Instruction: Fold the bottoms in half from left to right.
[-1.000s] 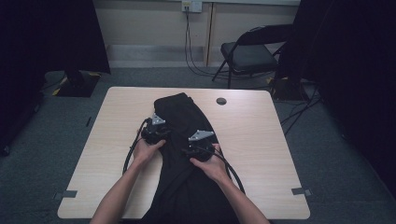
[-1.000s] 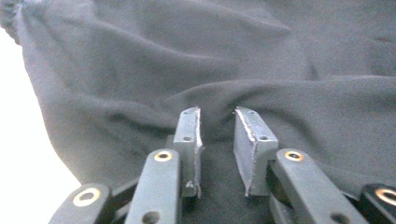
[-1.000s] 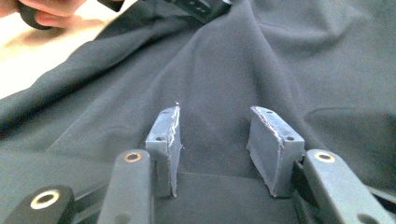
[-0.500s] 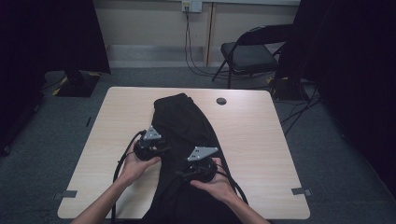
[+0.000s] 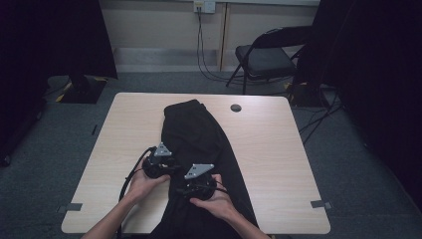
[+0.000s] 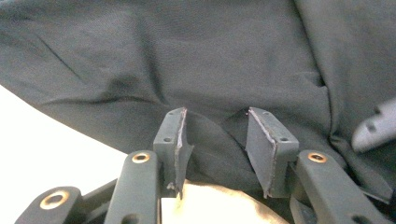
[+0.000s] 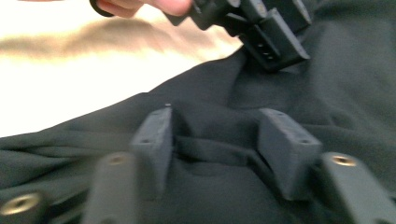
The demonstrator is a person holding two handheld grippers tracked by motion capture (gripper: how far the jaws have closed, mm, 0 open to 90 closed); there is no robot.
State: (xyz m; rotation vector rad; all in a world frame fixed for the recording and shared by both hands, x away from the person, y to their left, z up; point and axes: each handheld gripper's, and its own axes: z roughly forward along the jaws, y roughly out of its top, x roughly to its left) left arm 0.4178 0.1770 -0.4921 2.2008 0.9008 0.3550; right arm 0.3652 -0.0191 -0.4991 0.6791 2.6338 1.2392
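While the black garment [image 5: 199, 144] runs as a long strip from upper centre of the high view down to the table's [image 5: 278, 164] near edge, the left tongs [image 5: 171, 168], jaws just widened, straddle a fold at its left hem; the right tongs [image 5: 186, 191], narrowing and half-open, sit just lower right, cloth between them unpinched.

We see a dim room with the table [image 5: 278, 149] evenly lit from above; tabletop glare overexposes both gripper views, and the right one is motion-blurred.
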